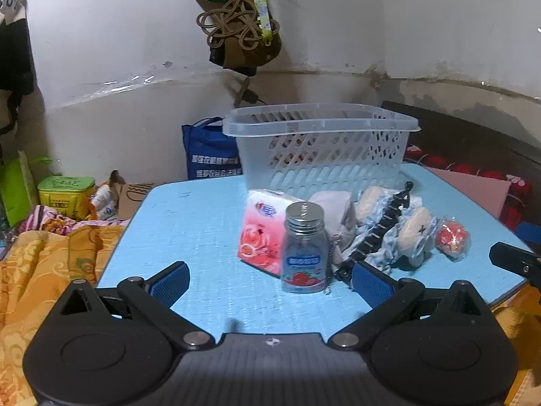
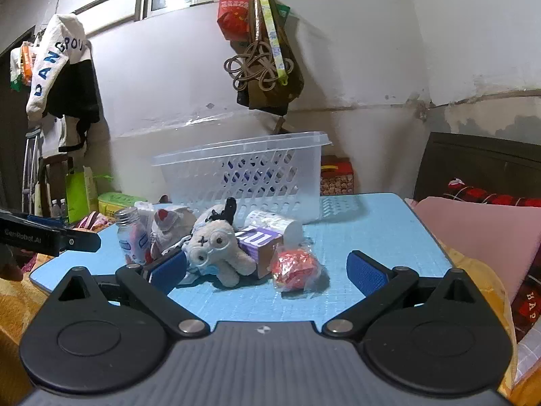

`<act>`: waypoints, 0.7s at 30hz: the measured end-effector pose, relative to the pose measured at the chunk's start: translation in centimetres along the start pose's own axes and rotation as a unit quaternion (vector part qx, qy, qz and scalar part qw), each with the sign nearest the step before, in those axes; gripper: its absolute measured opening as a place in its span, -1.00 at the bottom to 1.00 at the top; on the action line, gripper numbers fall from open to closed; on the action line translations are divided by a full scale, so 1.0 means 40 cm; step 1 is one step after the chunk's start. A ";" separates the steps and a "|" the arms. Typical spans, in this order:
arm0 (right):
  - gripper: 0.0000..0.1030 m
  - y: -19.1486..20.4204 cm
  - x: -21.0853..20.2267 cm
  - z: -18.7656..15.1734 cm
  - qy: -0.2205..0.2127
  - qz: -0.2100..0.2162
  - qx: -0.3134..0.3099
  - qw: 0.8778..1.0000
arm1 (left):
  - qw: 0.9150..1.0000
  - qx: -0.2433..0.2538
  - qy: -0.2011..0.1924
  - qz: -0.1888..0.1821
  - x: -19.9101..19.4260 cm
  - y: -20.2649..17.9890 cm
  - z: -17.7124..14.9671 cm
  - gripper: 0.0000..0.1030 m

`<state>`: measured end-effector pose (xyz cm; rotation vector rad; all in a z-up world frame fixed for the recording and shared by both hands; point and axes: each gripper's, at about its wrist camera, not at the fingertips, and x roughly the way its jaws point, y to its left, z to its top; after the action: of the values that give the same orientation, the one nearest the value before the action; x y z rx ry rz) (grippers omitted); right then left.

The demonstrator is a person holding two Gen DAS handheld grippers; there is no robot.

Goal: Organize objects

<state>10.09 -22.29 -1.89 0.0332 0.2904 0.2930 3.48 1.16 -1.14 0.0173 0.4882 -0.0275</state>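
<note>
A clear plastic basket (image 1: 321, 145) (image 2: 243, 172) stands at the back of the blue table (image 1: 203, 237) (image 2: 372, 237). In front of it lie a small bottle with a silver cap (image 1: 304, 250) (image 2: 130, 237), a pink tissue pack (image 1: 262, 233), a grey plush donkey (image 2: 216, 247) (image 1: 402, 230), a purple box (image 2: 260, 243), a white roll (image 2: 277, 225) and a red wrapped ball (image 2: 294, 269) (image 1: 453, 238). My left gripper (image 1: 270, 280) is open, just before the bottle. My right gripper (image 2: 267, 270) is open, with the ball and plush between its fingers' line.
A yellow patterned blanket (image 1: 44, 270) lies left of the table. A pink cushion (image 2: 480, 233) lies to the right. Bags (image 2: 263, 50) hang on the wall above the basket. A green tin (image 1: 66, 194) and a blue bag (image 1: 209, 152) sit behind the table.
</note>
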 end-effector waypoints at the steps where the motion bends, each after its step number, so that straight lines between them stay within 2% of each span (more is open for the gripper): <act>1: 1.00 -0.004 0.004 0.001 0.003 -0.005 0.003 1.000 | 1.000 -0.001 0.001 -0.005 0.005 -0.003 0.001 1.00; 9: 1.00 -0.013 0.019 -0.001 0.016 -0.010 0.015 1.000 | 1.000 -0.004 -0.002 -0.028 0.037 -0.031 -0.011 0.99; 21: 1.00 0.002 0.031 0.001 0.023 -0.011 0.004 1.000 | 0.999 -0.011 0.004 -0.032 0.051 -0.028 -0.013 0.99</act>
<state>11.21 -21.87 -2.18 0.0303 0.3370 0.2711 4.99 0.00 -2.55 -0.0205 0.4978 -0.0848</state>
